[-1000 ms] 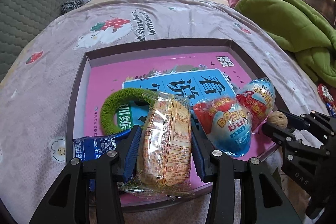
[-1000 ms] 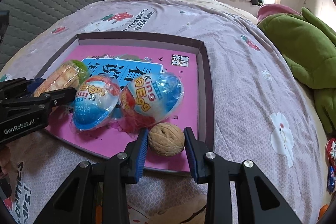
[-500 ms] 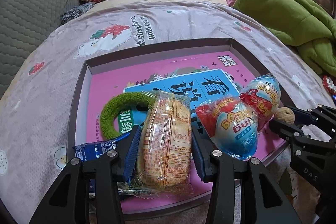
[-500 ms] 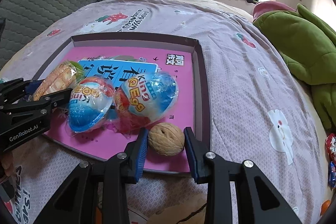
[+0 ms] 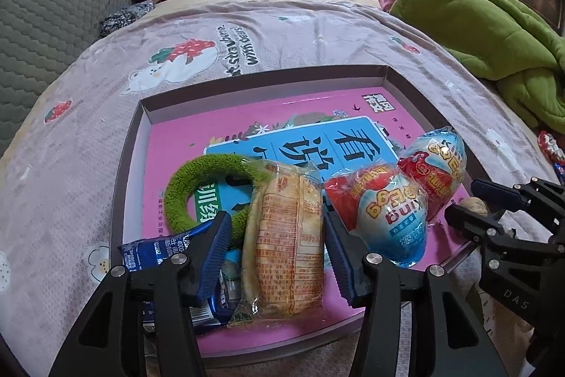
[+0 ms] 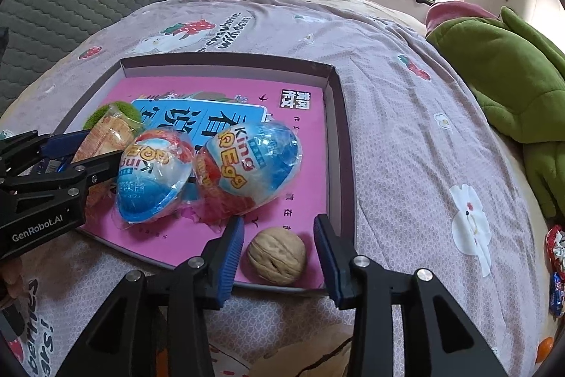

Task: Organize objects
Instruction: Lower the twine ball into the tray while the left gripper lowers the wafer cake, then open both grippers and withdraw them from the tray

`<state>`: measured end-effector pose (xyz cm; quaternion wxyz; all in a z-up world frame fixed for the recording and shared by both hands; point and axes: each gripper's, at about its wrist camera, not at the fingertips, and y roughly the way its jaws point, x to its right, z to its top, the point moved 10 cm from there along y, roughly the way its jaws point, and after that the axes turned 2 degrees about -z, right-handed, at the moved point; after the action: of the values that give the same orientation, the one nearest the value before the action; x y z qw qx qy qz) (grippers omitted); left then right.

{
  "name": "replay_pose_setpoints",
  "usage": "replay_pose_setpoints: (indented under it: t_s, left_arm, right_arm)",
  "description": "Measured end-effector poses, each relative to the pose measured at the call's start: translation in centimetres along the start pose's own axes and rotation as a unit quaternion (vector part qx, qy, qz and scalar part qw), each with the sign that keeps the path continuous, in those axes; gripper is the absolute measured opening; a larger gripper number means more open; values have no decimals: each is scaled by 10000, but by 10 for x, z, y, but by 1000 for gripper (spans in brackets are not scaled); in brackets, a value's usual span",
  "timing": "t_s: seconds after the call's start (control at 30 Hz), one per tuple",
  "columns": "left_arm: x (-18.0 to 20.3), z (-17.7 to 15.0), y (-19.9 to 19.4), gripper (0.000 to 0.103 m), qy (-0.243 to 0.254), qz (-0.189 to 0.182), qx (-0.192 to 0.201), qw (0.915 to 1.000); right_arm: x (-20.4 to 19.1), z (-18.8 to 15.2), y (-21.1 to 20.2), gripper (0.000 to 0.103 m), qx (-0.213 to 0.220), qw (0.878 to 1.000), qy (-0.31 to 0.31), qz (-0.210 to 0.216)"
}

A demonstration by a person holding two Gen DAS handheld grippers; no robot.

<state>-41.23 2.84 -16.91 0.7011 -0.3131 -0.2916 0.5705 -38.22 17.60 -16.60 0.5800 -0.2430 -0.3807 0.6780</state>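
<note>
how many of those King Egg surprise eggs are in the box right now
2. One King Egg lies in the box just beyond the walnut; the other King Egg lies touching it on its left, beside the wrapped cracker pack. None looks hidden.

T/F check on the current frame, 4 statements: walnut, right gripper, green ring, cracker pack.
1. The walnut lies inside the tray. True.
2. The right gripper is clamped on the walnut. False: its fingers stand apart on either side, gaps showing.
3. The green ring sits on the bedsheet outside the tray. False: it is in the tray, on the book.
4. The cracker pack sits between the left gripper's fingers. True.
</note>
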Motion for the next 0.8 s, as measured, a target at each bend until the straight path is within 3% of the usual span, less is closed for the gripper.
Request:
replay_pose_setpoints:
  t_s: [0.53,0.67,0.8]
  left_arm:
    - [-1,4,-8,59,-127,-2,-35,9999]
    - [-5,10,-18,59,-183,42,44,9998]
    - [-9,19,-33,60,-273,40,161,9995]
  right_arm:
    - [5,9,-11,42,45,9999,157,53]
    - [6,19,-23,50,194,9995,229,109]
    - [4,29,-38,50,360,9988,274,205]
